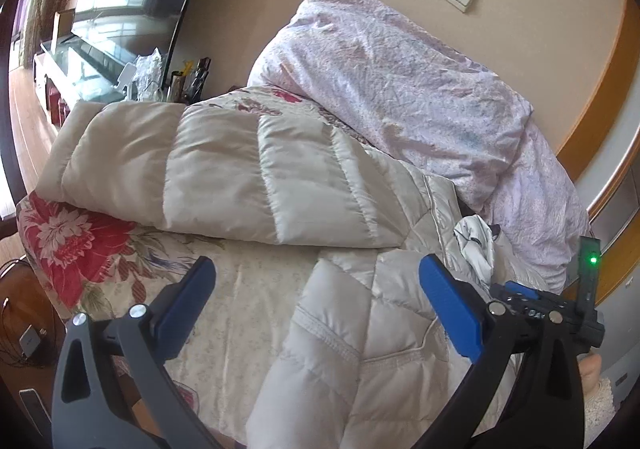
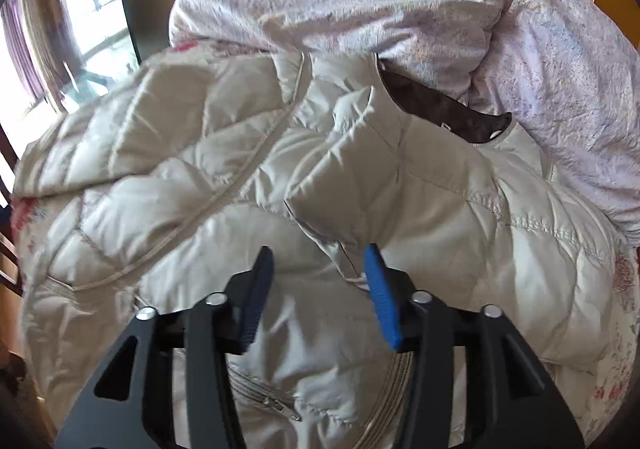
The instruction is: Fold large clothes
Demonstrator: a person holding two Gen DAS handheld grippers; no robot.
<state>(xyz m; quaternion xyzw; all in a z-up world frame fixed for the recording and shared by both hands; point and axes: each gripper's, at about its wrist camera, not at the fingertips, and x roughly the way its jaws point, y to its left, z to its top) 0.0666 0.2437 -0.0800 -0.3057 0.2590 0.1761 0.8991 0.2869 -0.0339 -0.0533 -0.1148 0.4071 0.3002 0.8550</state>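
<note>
On the left, the left gripper [image 1: 316, 285] hung above the bed [image 1: 248, 313], its jaws spread wide with nothing between them. Beyond it one sleeve [image 1: 224, 177] of the pale quilted jacket [image 1: 380, 333] lay folded across the flowered bed sheet [image 1: 80, 241]. In the middle the jacket body lay spread on the bed, its dark collar lining [image 2: 440, 105] near the crumpled lilac duvet [image 1: 420, 81]. On the right, the right gripper [image 2: 320, 261] stood just over the jacket, jaws parted, pinching nothing; one blue pad [image 2: 380, 297] was close to a fold.
</note>
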